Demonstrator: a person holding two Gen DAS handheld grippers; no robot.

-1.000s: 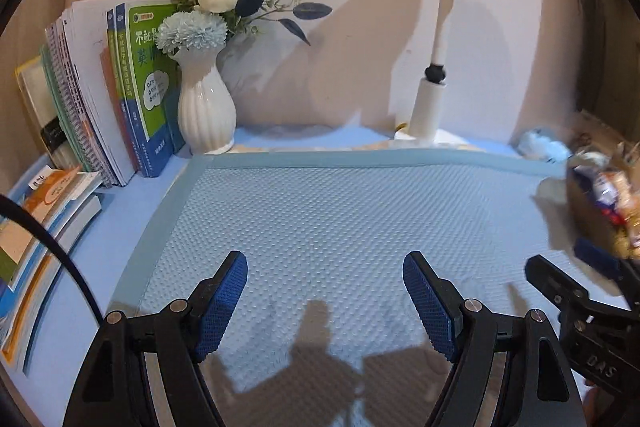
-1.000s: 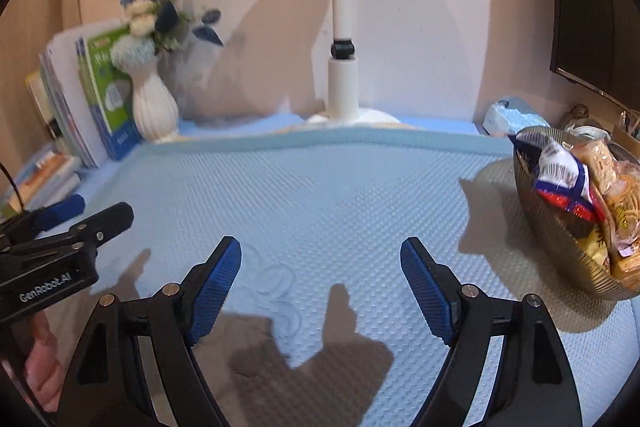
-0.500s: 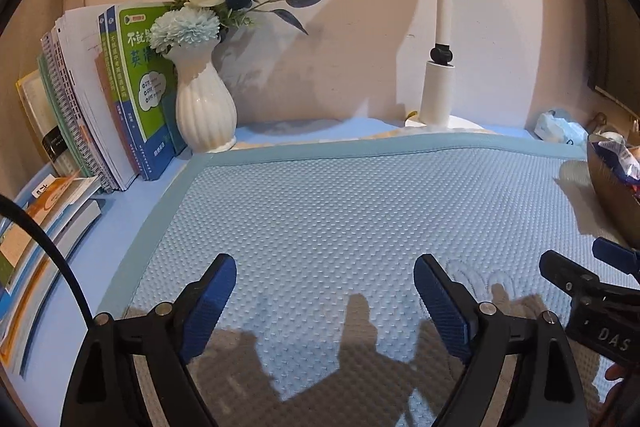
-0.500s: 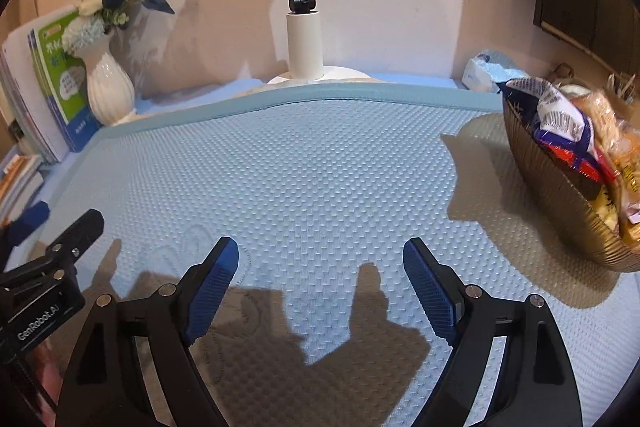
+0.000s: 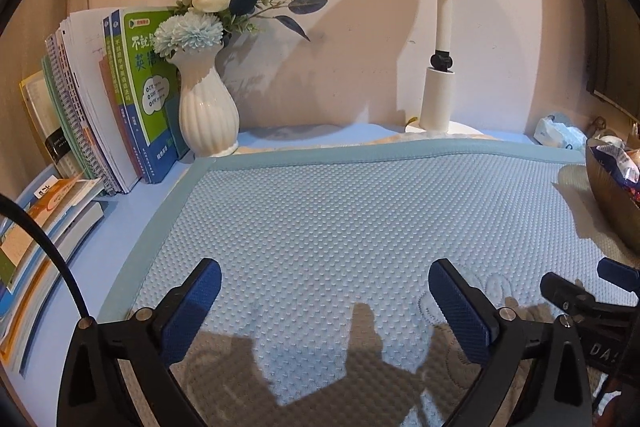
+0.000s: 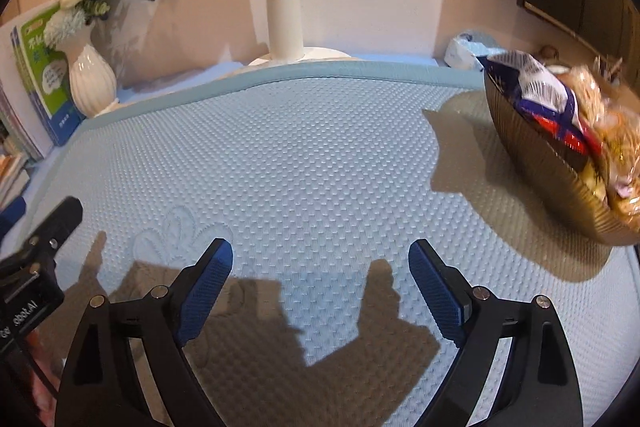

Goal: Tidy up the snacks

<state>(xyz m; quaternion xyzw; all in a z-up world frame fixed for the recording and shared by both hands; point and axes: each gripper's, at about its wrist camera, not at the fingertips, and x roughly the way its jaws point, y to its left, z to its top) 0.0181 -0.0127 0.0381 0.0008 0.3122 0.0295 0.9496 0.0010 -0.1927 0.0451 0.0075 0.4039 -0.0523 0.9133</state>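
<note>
Both grippers are held low over a blue textured mat (image 5: 340, 211), side by side, and nothing is held in either. The left gripper (image 5: 325, 301) is seen from its own camera with the jaws spread wide, the blue pads (image 5: 192, 309) well apart and only mat between them. The right gripper (image 6: 320, 287) is likewise spread wide above the mat (image 6: 304, 163), its pads (image 6: 436, 291) apart and empty. In the right wrist view part of the left gripper is seen at the lower left edge; in the left wrist view part of the right gripper is seen at the lower right edge. The snacks (image 6: 560, 107) are piled in a dark ribbed bowl (image 6: 548, 171) standing on the far right side of the mat, well apart from both grippers; a blue, white and red packet lies on top toward the left, with clear-wrapped golden pieces beside it. The bowl (image 5: 612, 195) is only partly caught at the right edge of the left wrist view. Behind the mat, by the wall, a white lamp (image 6: 285, 27) is placed near the middle, and a white vase (image 5: 207, 111) of blue and white flowers (image 5: 216, 3) is set at the left, just beside upright books (image 5: 116, 107). A crumpled pale packet (image 6: 464, 49) lies behind the bowl.
</note>
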